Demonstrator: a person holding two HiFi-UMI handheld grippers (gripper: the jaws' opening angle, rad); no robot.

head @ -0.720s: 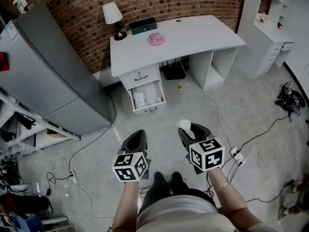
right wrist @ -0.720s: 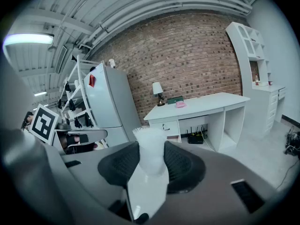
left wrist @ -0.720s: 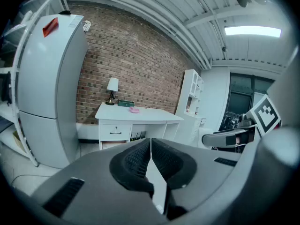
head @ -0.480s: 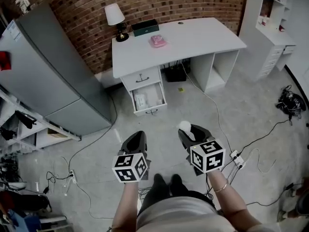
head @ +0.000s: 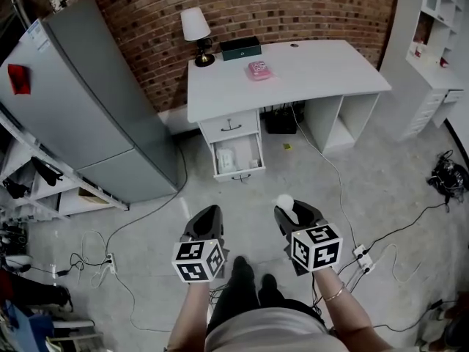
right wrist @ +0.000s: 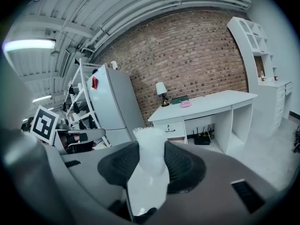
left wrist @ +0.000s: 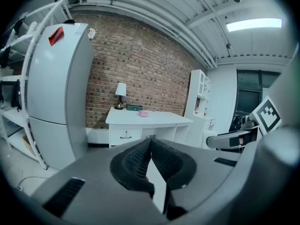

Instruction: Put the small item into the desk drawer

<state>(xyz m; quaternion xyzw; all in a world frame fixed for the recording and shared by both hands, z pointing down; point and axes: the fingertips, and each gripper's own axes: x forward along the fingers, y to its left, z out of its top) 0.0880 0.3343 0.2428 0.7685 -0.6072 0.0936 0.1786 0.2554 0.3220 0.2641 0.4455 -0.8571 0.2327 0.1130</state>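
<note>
**White item held well short of the open drawer**

A brick wall (head: 308, 6) backed the room, and against it stood a white desk (head: 330, 68) on a grey concrete floor (head: 381, 174) strewn with cables (head: 331, 169). A lamp (head: 195, 26), a dark box (head: 241, 48) and a pink object (head: 259, 70) sat on the desk top. Under the desk's left end, the upper drawer (head: 231, 127) was closed, while the lower drawer (head: 239, 157) stood pulled out with pale contents inside that were too small to identify. A grey refrigerator (head: 80, 101) stood to the left of the desk.

The person stood well apart from the desk, both grippers raised in front of the body. The right gripper (head: 292, 210) had its jaws spread fairly wide and clamped on the small white item (right wrist: 151, 165), whose frilled top stood up above the pads (right wrist: 183, 165). In the head view the item showed as a pale knob at the gripper's tip, over bare floor and short of the open drawer. The left gripper (left wrist: 150, 146) held nothing, its ribbed pads pressed together at the tips.
</note>
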